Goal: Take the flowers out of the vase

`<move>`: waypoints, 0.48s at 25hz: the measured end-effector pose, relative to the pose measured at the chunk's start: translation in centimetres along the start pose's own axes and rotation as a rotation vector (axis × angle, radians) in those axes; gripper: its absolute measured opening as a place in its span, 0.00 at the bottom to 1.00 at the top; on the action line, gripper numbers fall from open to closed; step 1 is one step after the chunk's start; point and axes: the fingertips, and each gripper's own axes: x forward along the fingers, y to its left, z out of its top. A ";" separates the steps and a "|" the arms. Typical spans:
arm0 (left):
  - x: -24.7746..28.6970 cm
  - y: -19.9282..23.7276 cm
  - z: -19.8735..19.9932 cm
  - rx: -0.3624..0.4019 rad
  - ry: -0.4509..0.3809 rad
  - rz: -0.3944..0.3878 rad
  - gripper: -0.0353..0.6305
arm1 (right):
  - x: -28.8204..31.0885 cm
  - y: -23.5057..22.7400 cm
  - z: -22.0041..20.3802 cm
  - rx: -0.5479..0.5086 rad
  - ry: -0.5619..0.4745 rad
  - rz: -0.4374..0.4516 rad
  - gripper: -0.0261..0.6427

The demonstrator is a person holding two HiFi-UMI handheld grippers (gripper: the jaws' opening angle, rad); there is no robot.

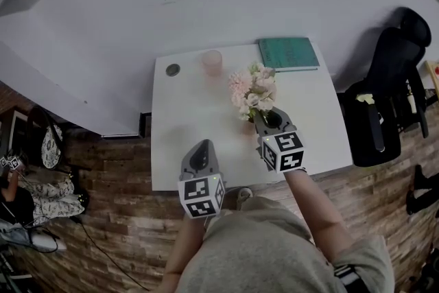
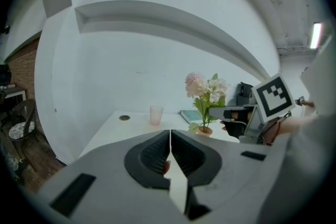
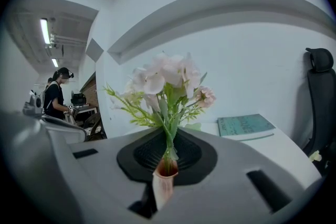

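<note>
While the flowers (image 3: 168,78) stand in the vase (image 3: 164,183), the right gripper (image 1: 269,121) pinches them.

Grey left claw (image 1: 199,151), right claw (image 1: 271,120), marker cubes (image 1: 202,194), olive-grey shirt (image 1: 260,243)

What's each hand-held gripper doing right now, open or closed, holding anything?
Left hand-held gripper: closed, empty.
Right hand-held gripper: closed on the flowers, at the stems just above the vase.
</note>
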 end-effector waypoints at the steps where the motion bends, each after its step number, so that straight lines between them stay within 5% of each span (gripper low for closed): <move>1: -0.2 0.0 -0.1 -0.002 0.000 0.001 0.07 | -0.1 0.1 0.1 0.001 -0.002 -0.001 0.08; 12: -2.3 -0.2 -0.2 -0.008 -0.016 0.005 0.07 | -1.4 0.3 3.0 -0.007 -0.071 -0.005 0.08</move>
